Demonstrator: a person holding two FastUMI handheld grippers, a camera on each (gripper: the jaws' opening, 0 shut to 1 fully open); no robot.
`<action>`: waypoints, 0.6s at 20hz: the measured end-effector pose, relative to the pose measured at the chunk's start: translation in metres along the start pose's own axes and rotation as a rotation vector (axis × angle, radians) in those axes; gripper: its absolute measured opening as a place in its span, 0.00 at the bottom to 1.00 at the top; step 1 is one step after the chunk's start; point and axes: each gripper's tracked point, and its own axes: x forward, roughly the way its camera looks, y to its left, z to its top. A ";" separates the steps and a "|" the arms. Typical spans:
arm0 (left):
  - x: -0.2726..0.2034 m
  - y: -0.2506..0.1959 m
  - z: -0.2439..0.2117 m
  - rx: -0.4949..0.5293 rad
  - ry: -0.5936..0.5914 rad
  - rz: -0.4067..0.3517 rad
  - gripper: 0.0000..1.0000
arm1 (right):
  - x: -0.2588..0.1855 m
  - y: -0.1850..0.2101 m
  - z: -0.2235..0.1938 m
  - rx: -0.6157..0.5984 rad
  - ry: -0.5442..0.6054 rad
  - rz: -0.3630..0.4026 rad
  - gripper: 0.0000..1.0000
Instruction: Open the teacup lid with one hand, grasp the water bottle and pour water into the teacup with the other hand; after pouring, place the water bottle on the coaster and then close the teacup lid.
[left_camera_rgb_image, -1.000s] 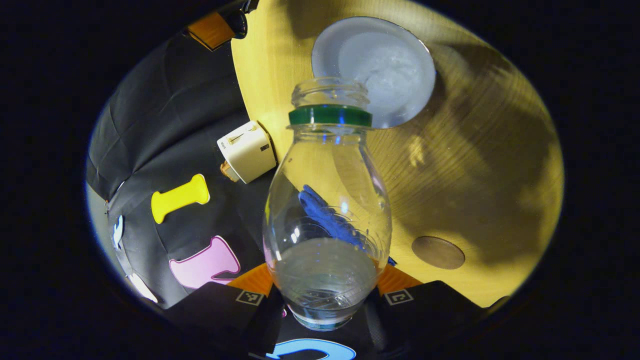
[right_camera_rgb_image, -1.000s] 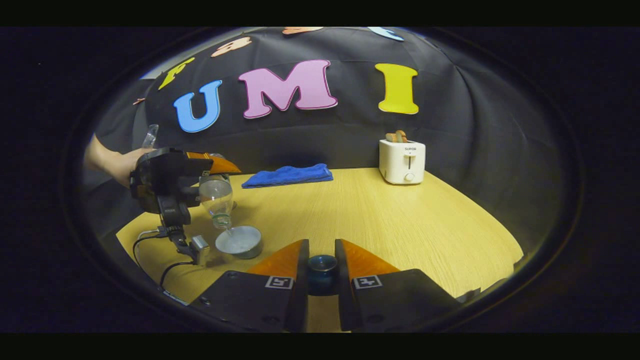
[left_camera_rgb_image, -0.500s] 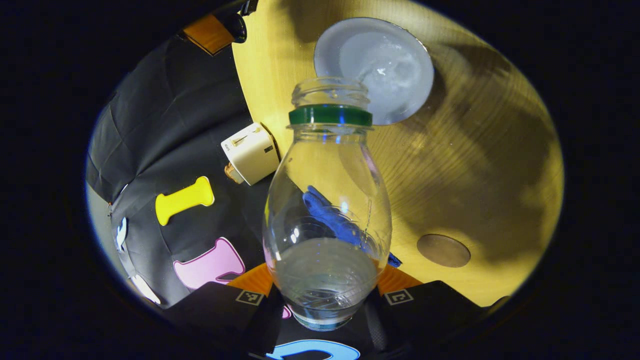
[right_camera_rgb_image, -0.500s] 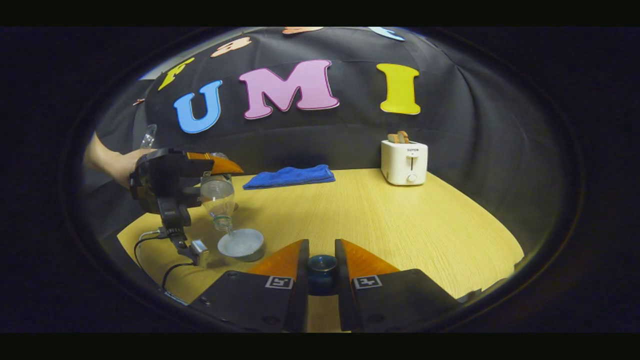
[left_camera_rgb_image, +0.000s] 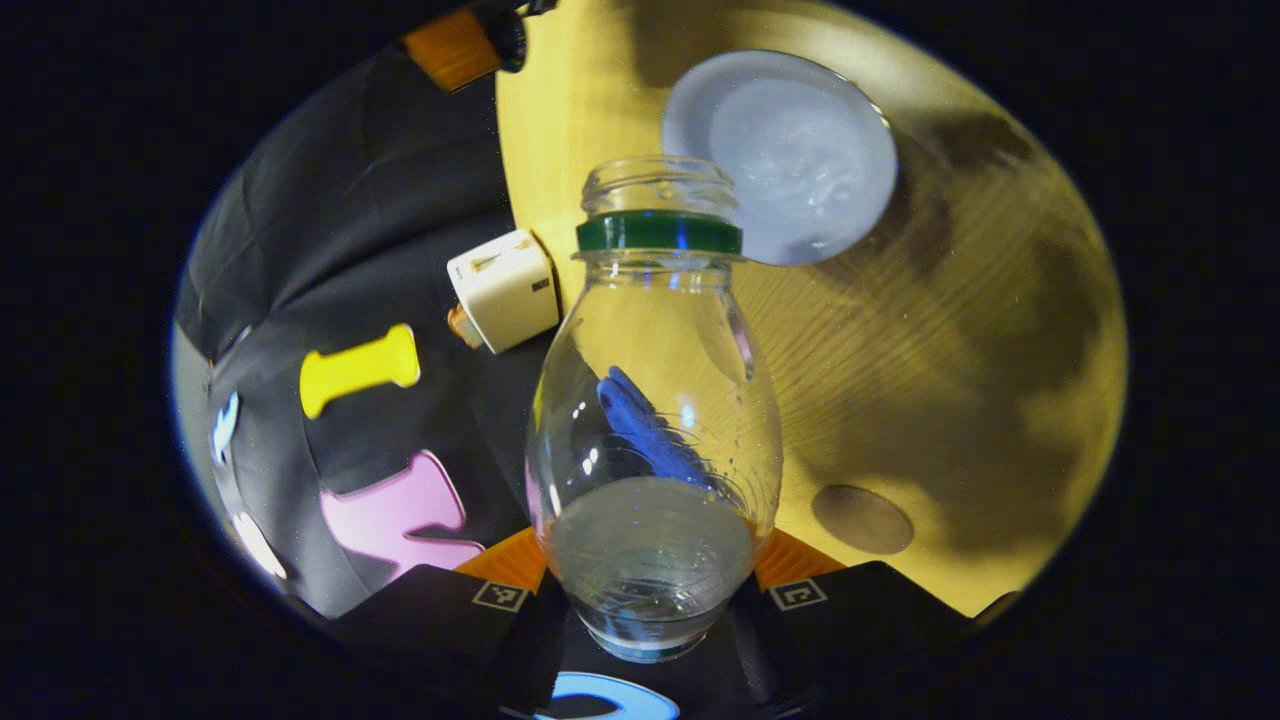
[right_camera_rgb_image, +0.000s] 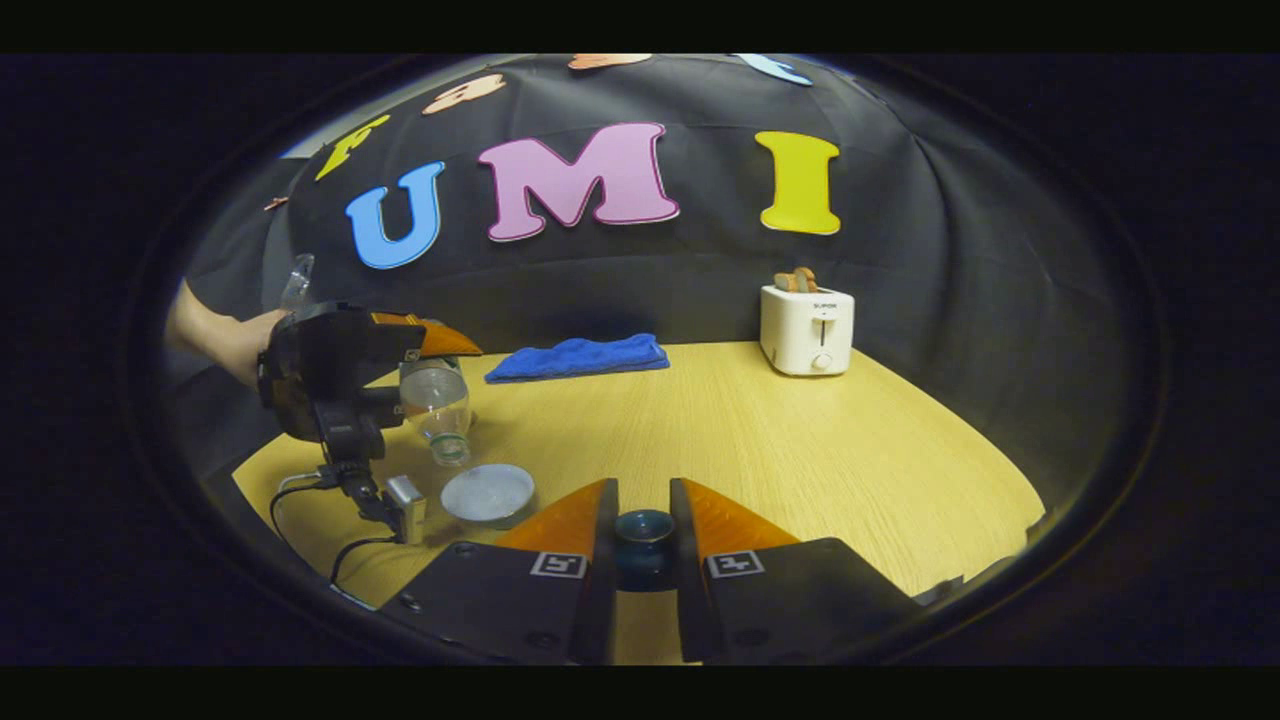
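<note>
My left gripper (left_camera_rgb_image: 650, 560) is shut on a clear, uncapped water bottle (left_camera_rgb_image: 655, 400) with a green neck ring. The bottle's mouth points toward the open teacup (left_camera_rgb_image: 790, 155), which holds water. In the right gripper view the bottle (right_camera_rgb_image: 437, 400) hangs tilted, neck down, above and left of the teacup (right_camera_rgb_image: 490, 493), with no stream between them. A brown round coaster (left_camera_rgb_image: 862, 520) lies on the table to the bottle's right. My right gripper (right_camera_rgb_image: 642, 500) is shut on the dark blue knob of the teacup lid (right_camera_rgb_image: 643, 535), held over the table's front.
A white toaster (right_camera_rgb_image: 820, 328) stands at the back right of the wooden table (right_camera_rgb_image: 780, 450). A folded blue towel (right_camera_rgb_image: 578, 357) lies at the back. A person's hand (right_camera_rgb_image: 225, 340) holds the left gripper, and a cable with a small metal box (right_camera_rgb_image: 405, 500) trails beneath it.
The stream from the bottle into the teacup has stopped. The left gripper has lifted the bottle's neck up and away from the cup. The right gripper holds still.
</note>
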 end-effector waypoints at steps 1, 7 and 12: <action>-0.001 -0.001 -0.003 -0.050 0.006 -0.004 0.72 | 0.001 -0.001 0.002 -0.007 -0.001 -0.002 0.29; 0.010 0.007 -0.018 -0.452 0.062 0.015 0.71 | 0.011 0.000 0.019 -0.032 -0.003 0.003 0.29; 0.018 -0.005 -0.033 -0.879 0.183 0.030 0.71 | 0.021 0.015 0.041 -0.034 -0.007 0.030 0.29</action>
